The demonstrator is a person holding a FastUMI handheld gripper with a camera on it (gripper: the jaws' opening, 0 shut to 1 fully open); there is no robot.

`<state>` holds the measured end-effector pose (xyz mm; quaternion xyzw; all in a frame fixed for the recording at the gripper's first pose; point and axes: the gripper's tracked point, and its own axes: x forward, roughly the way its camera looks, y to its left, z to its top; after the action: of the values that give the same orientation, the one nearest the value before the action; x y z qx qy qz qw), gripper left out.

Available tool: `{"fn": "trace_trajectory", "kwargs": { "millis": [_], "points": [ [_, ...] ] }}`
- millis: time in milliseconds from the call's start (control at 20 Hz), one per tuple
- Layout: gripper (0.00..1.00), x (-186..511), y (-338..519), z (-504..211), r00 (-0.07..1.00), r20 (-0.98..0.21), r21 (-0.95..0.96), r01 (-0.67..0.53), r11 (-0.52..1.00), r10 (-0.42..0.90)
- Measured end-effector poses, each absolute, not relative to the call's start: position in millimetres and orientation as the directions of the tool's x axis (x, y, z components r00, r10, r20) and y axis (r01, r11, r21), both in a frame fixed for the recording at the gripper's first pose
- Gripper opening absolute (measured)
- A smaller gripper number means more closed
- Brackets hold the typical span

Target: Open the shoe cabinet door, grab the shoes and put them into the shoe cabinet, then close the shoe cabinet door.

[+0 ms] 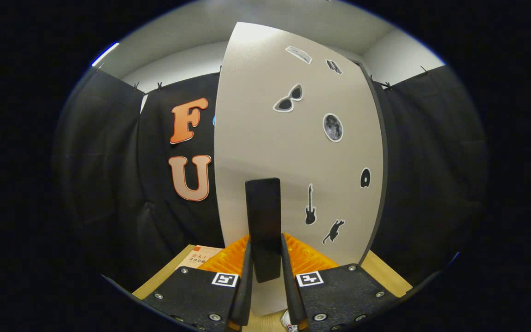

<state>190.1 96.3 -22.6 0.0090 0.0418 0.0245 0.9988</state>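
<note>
Here the gripper (265,258) has its jaws closed on the dark upright handle (262,221) of the shoe cabinet door (265,138), one finger pressing on each side of the handle's lower part, while the upper part rises clear above the fingertips. The door is a pale grey panel with a dark edge down its right side, standing directly ahead of the jaws and reaching far up toward the white ceiling. Stickers dot its right half: a pair of sunglasses (288,99) high up, a round moon (333,127) below and to the right of them, a guitar (310,211) just right of the handle, a leaping cat (333,230) near the guitar's lower right, a small dark oval by the right edge, and two small shapes near the top that are too small to tell. A wooden bench (383,274) shows low on both sides of the gripper. On its left part, close beside the left finger, lies a book (199,259) with an orange and white cover. Black cloth forms the booth walls to the left and right of the door.
</note>
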Motion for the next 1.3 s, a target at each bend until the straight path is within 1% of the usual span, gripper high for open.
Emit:
{"fn": "trace_trajectory", "kwargs": {
  "millis": [200, 550, 950, 1050, 1200, 1300],
  "points": [
    [0.32, 180.0, 83.6, -23.7, 0.994, -0.098, 0.033, -0.042, 0.999, 0.045],
    [0.32, 158.5, 54.0, -25.1, 0.996, -0.090, 0.037, -0.006, 0.999, 0.010],
    [0.32, 134.9, 7.7, -26.7, 0.993, -0.069, 0.046, 0.096, 0.994, -0.093],
    [0.32, 130.7, -9.3, -26.8, 0.988, -0.062, 0.021, 0.144, 0.989, -0.143],
    [0.39, 128.0, -27.3, -28.0, 0.982, -0.061, 0.040, 0.181, 0.983, -0.178],
    [0.49, 123.9, -33.3, -27.6, 0.984, -0.056, 0.061, 0.175, 0.983, -0.171]
  ]
}}
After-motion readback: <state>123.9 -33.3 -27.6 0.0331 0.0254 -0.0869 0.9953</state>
